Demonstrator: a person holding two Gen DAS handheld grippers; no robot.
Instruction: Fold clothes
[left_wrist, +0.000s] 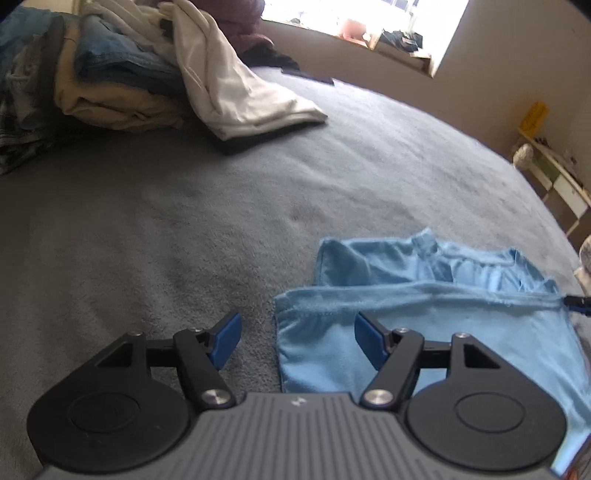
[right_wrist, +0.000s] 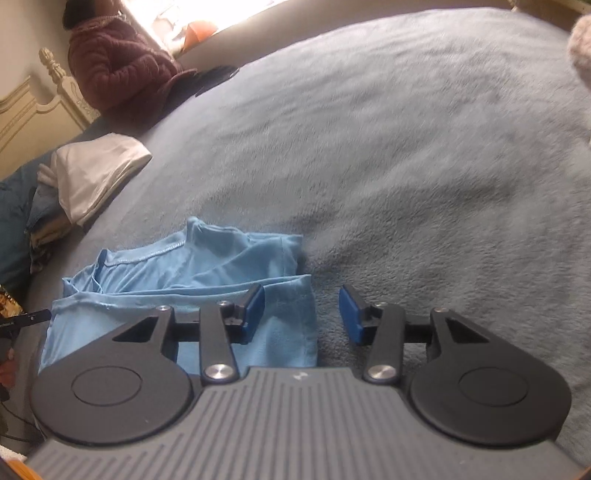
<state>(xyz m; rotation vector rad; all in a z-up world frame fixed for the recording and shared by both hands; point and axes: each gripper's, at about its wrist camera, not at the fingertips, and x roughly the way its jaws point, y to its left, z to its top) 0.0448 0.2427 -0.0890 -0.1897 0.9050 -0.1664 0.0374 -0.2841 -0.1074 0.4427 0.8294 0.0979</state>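
Observation:
A light blue shirt (left_wrist: 424, 314) lies partly folded on the grey blanket (left_wrist: 184, 221), its lower part doubled up over the upper part. My left gripper (left_wrist: 295, 339) is open and empty, straddling the shirt's left edge. In the right wrist view the same shirt (right_wrist: 192, 269) lies at lower left. My right gripper (right_wrist: 302, 314) is open and empty, straddling the shirt's right edge on the blanket (right_wrist: 406, 166).
A pile of folded clothes (left_wrist: 122, 74) with a white garment (left_wrist: 236, 81) draped over it sits at the far left of the bed. A person in a maroon jacket (right_wrist: 118, 62) sits at the bed's far side by the window. Furniture (left_wrist: 554, 177) stands to the right.

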